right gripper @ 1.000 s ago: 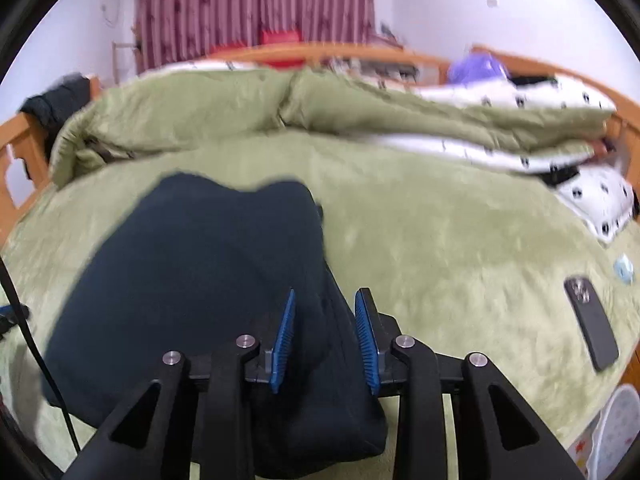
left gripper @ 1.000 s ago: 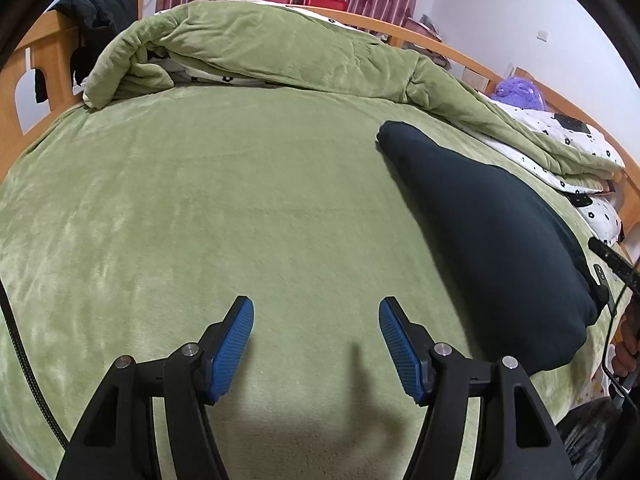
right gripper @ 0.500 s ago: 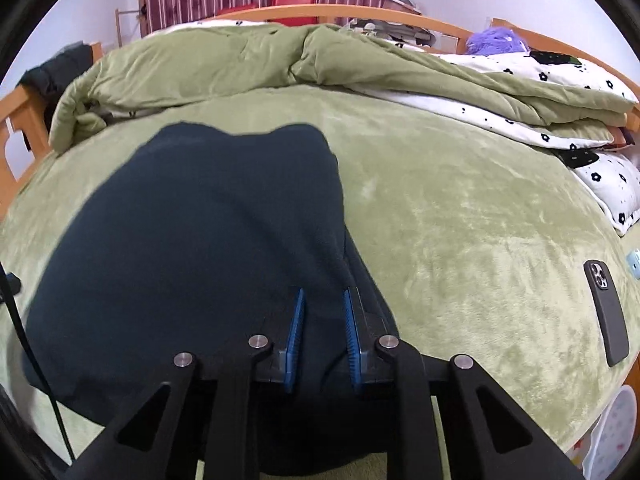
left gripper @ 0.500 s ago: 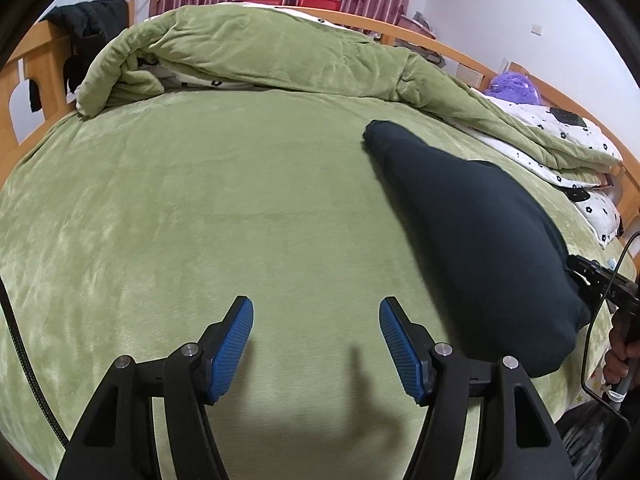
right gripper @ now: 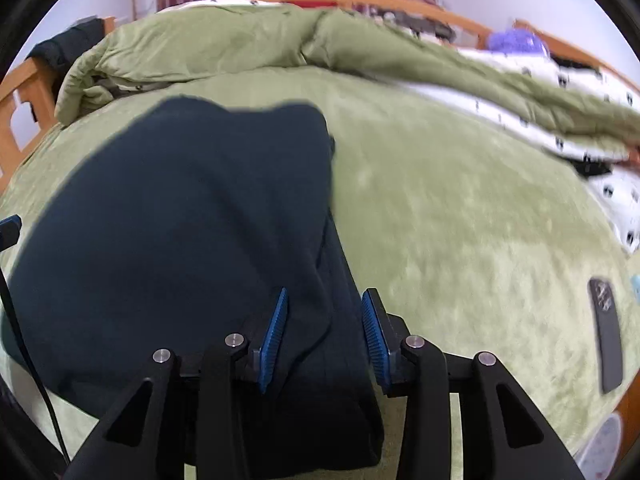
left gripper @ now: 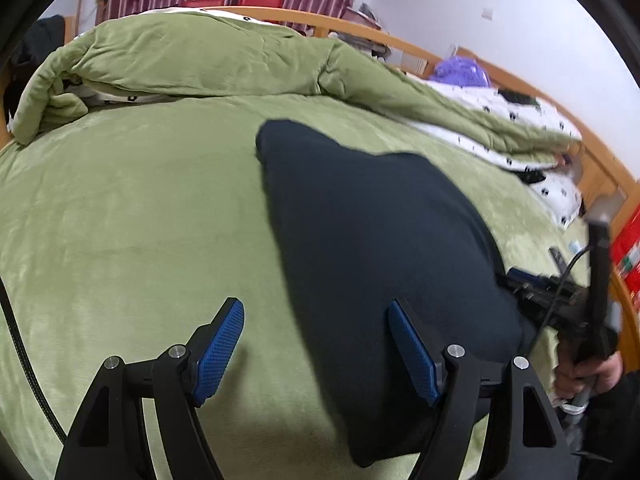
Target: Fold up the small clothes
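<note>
Dark navy cloth, the small garment (right gripper: 192, 240), lay partly folded on the green bed (left gripper: 120, 220), its long axis running away from you toward the bunched quilt (left gripper: 200, 60). Your right gripper (right gripper: 324, 336) stood at the garment's near right edge, its fingers part open with a ridge of cloth between them, not clearly pinched. Your left gripper (left gripper: 316, 352) was wide open and empty, its right finger over the garment's left edge, its left finger over bare bedding. Judging by that, your right hand was nearer for the next fold.
</note>
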The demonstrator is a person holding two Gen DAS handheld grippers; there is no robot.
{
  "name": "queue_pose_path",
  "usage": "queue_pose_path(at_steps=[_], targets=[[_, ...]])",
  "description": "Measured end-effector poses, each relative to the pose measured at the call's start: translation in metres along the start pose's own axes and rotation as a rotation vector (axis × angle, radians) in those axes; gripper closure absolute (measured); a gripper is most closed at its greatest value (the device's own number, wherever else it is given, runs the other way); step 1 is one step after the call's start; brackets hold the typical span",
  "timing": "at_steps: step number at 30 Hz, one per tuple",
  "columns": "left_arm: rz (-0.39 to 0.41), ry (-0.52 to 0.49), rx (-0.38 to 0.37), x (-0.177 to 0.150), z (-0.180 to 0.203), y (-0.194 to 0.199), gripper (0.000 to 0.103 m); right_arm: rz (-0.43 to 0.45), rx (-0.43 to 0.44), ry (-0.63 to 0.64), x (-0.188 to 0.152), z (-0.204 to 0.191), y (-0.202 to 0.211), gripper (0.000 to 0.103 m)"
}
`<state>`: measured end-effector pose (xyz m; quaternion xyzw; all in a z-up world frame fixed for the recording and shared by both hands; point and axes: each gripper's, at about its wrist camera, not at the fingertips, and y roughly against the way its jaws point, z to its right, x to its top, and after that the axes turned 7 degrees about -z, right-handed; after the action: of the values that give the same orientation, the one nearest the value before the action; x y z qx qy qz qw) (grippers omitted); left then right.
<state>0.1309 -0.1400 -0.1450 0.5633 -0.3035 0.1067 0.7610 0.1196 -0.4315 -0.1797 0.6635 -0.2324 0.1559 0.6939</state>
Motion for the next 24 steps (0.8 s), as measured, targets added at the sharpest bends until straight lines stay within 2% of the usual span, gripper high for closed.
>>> queue_pose_path(at_steps=[3, 7, 11, 14, 16, 18, 20, 24], targets=[[-0.030, -0.025, 0.034, -0.007, 0.003, -0.011, 0.029, 0.009, -0.012, 0.007, -0.002, -0.002, 0.005, 0.066], [-0.053, -0.025, 0.040, -0.011, -0.003, -0.018, 0.028, 0.029, -0.003, -0.006, 0.008, -0.002, 0.014, 0.066], [-0.052, -0.019, 0.034, -0.013, -0.005, -0.021, 0.024, 0.115, 0.066, -0.046, 0.033, 0.000, 0.028, 0.066], [-0.049, -0.011, 0.025, -0.013, -0.007, -0.025, 0.021, 0.129, 0.094, -0.040, 0.051, -0.007, 0.022, 0.065], [-0.050, 0.000, 0.012, -0.013, -0.009, -0.027, 0.020, 0.114, 0.089, -0.037, 0.058, -0.010, 0.009, 0.065], [-0.052, 0.005, -0.005, -0.012, -0.011, -0.029, 0.019, 0.034, 0.028, -0.034, 0.062, -0.013, -0.018, 0.065], [-0.055, 0.007, -0.011, -0.011, -0.012, -0.030, 0.019, -0.025, 0.024, -0.065, 0.060, -0.011, -0.039, 0.066], [-0.045, -0.001, -0.001, -0.011, -0.011, -0.029, 0.019, -0.002, 0.009, -0.064, 0.060, -0.009, -0.031, 0.065]])
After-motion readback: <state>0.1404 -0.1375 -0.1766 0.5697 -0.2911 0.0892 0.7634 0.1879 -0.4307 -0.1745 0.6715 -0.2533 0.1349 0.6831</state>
